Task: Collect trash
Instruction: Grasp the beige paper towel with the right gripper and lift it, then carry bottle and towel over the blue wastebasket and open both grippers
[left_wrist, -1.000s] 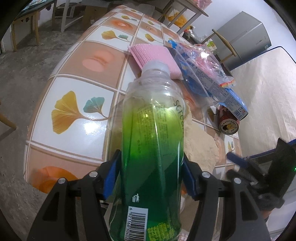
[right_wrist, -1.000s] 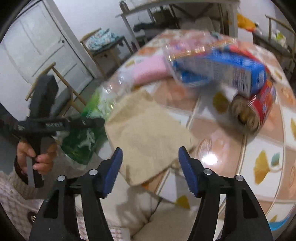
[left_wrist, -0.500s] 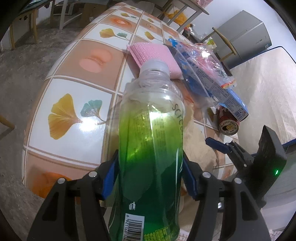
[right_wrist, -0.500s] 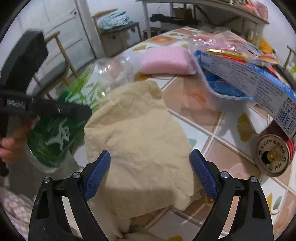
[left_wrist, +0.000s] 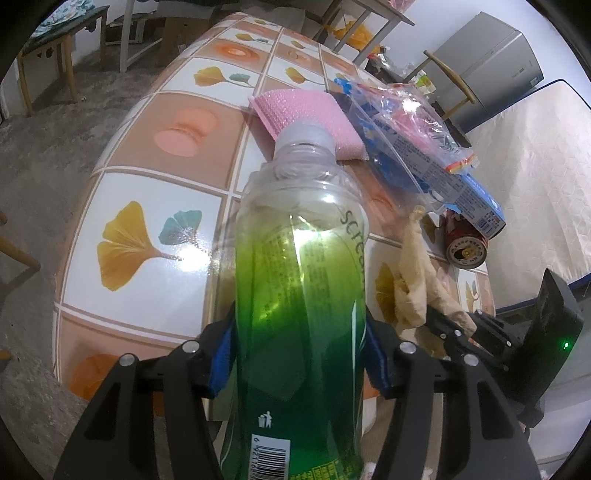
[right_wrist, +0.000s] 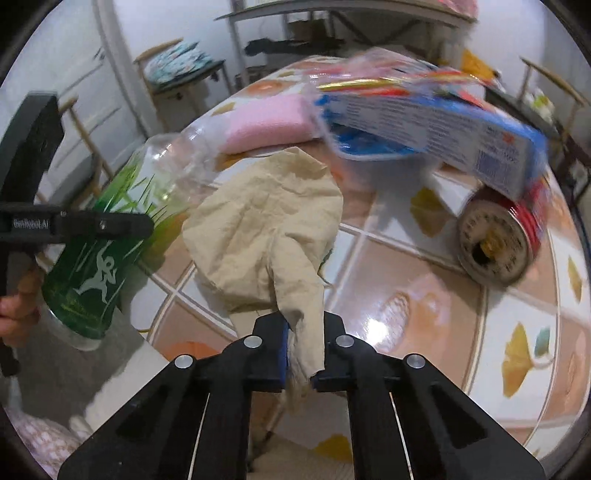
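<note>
My left gripper (left_wrist: 299, 354) is shut on a green and clear plastic bottle (left_wrist: 299, 280) with a white cap, held just off the near edge of the tiled table (left_wrist: 155, 184). The bottle also shows in the right wrist view (right_wrist: 110, 236). My right gripper (right_wrist: 303, 354) is shut on the near edge of a crumpled beige paper napkin (right_wrist: 266, 221), which is lifted and bunched; it also shows in the left wrist view (left_wrist: 417, 273). A red can (right_wrist: 498, 243) lies on its side to the right.
A pink sponge cloth (left_wrist: 306, 118), a blue box (right_wrist: 428, 125) and a clear plastic bag (left_wrist: 399, 122) lie further back on the table. Wooden chairs (right_wrist: 177, 66) and a grey fridge (left_wrist: 495, 66) stand around. A mattress (left_wrist: 535, 184) is on the right.
My right gripper has closed on the beige napkin and pulled it up into a bunch. The left gripper has kept hold of the bottle and barely moved.
</note>
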